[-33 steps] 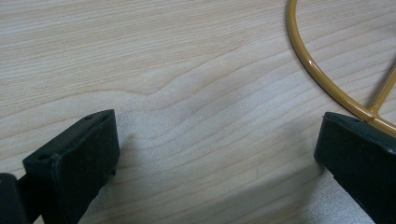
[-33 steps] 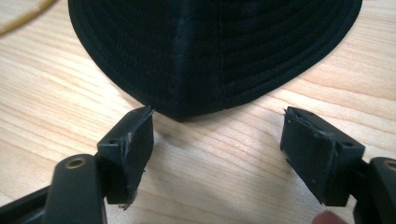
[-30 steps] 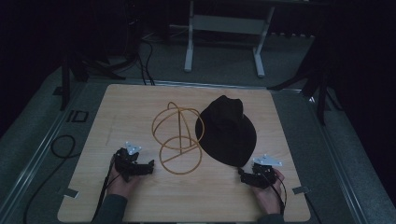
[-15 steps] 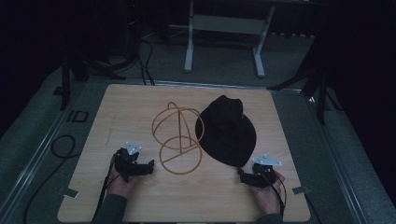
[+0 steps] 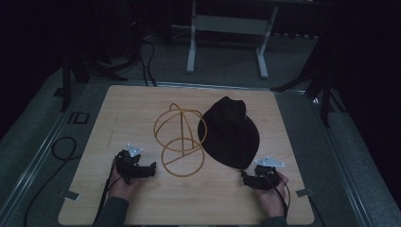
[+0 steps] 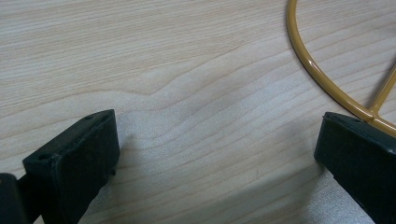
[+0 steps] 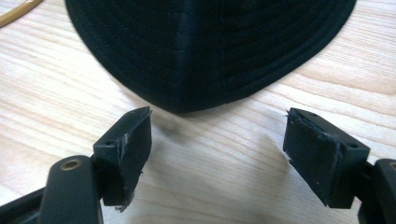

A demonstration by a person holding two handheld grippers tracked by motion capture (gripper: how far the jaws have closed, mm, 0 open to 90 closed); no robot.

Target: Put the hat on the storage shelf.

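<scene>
A black brimmed hat lies on the wooden table, right of centre. To its left stands a yellow wire stand with a round base ring and crossed hoops. My left gripper rests on the table just left of the stand's base ring, its jaws wide apart with bare wood between them. My right gripper sits close below the hat's near brim, open, and nothing lies between its jaws.
A metal frame stands on the floor beyond the table. A black cable loops on the floor at the left. Grey tape tabs mark the table's front corners.
</scene>
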